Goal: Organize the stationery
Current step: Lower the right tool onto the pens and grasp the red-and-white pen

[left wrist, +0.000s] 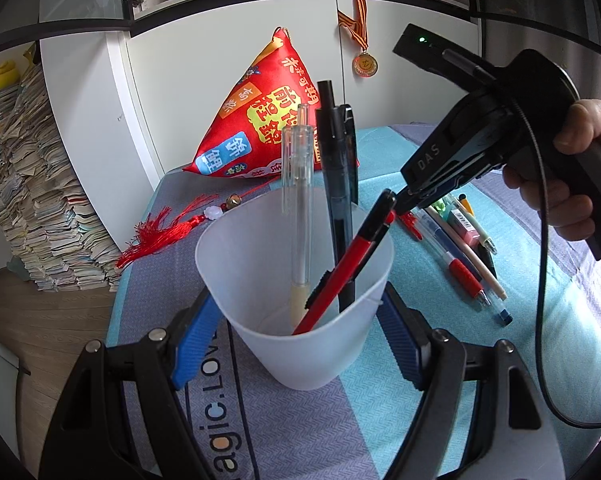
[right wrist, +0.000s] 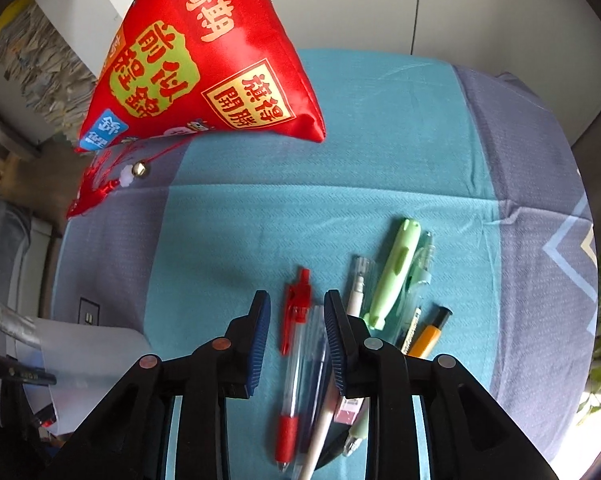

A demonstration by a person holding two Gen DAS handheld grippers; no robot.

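Note:
My left gripper (left wrist: pixel 296 300) is shut on a translucent white cup (left wrist: pixel 300 360), its blue pads against the cup's two sides. In the cup stand a clear pen (left wrist: pixel 298 200), a black pen (left wrist: pixel 336 168) and a leaning red-and-black pen (left wrist: pixel 352 256). To the right, a hand (left wrist: pixel 560 192) holds my right gripper (left wrist: pixel 400 204), which points down at a row of pens (left wrist: pixel 464 272) on the cloth. In the right wrist view that gripper (right wrist: pixel 296 296) is open, astride a red click pen (right wrist: pixel 296 312) and a clear blue pen (right wrist: pixel 312 360) without pressing them. A white pen (right wrist: pixel 356 292), green pen (right wrist: pixel 392 276) and orange pen (right wrist: pixel 428 336) lie to their right.
A red triangular cushion (right wrist: pixel 204 60) with a red tassel (left wrist: pixel 160 236) sits at the back left of the teal-and-grey cloth (right wrist: pixel 340 140). A medal (left wrist: pixel 365 65) hangs on the white cupboard behind. Stacks of books (left wrist: pixel 32 200) rise from the floor at left.

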